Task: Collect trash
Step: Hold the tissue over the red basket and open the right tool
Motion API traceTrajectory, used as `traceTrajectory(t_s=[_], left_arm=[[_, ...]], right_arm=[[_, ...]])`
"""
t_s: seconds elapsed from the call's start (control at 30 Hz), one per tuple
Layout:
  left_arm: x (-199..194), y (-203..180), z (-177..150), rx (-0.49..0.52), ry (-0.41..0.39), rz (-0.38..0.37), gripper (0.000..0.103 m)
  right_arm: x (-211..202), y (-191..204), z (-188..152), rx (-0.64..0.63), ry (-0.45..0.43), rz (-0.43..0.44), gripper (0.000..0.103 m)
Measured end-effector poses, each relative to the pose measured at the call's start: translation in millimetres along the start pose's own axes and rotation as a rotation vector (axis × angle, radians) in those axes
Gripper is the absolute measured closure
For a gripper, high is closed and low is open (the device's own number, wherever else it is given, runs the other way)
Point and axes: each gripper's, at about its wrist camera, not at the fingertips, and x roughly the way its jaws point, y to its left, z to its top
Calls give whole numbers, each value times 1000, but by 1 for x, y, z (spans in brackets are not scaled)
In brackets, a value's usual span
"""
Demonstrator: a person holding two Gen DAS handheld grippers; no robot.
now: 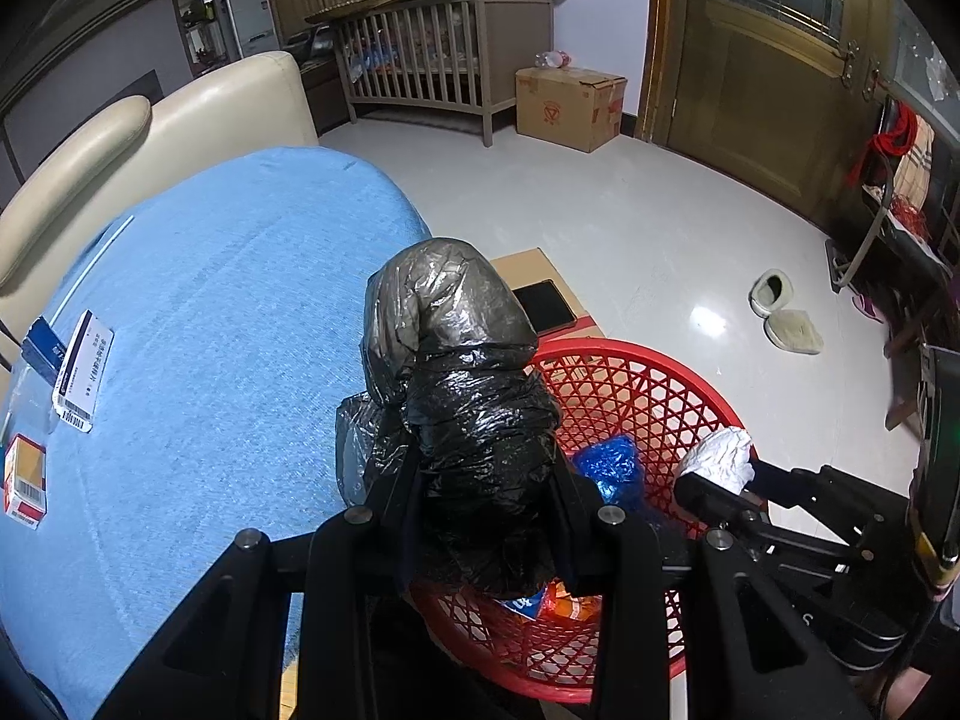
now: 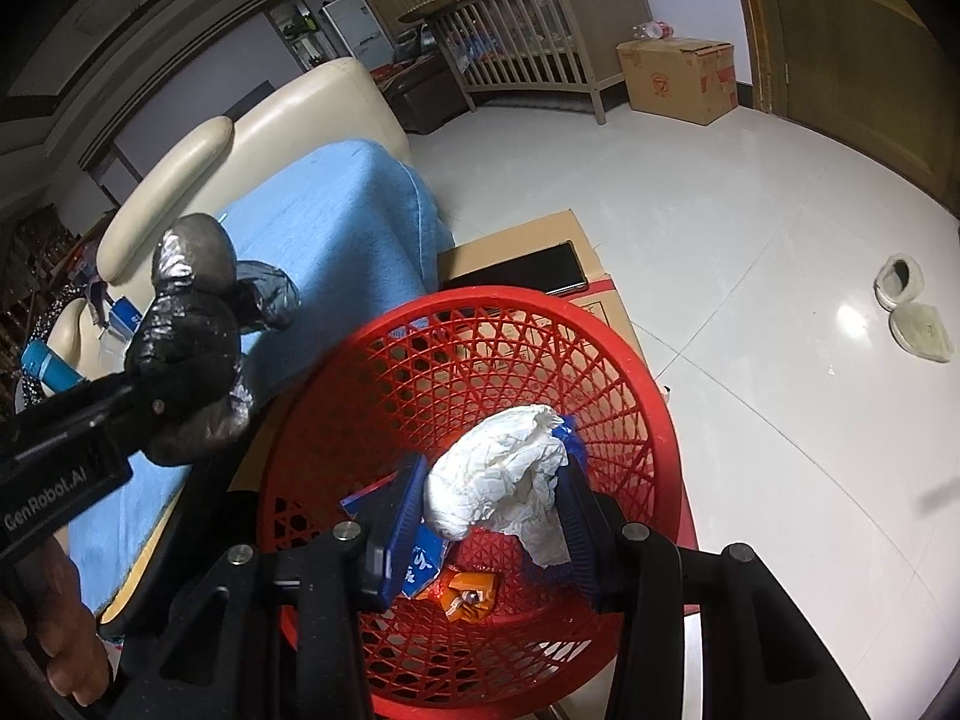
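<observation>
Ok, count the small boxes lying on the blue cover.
3, in the left wrist view: a white box, a dark blue box touching its left side, and an orange-and-red box nearer the camera. More may be hidden behind the black bag.

left gripper [image 1: 480, 480] clamped, right gripper [image 2: 492, 492] clamped, angled downward

Crinkled glossy black plastic bag [image 1: 474, 396]; red plastic lattice basket [image 2: 606, 354]; crumpled white paper tissue [image 2: 504, 468]; matt blue woven cloth [image 1: 228, 312]; shiny tiled floor [image 1: 660, 228].
</observation>
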Motion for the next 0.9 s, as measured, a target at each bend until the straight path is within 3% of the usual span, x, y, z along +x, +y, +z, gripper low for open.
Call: traceTrajectory(t_s=[0.9], left_arm=[[1, 3, 0, 53, 20, -24, 67]], right_arm=[[4, -8, -9, 21, 27, 17, 57]])
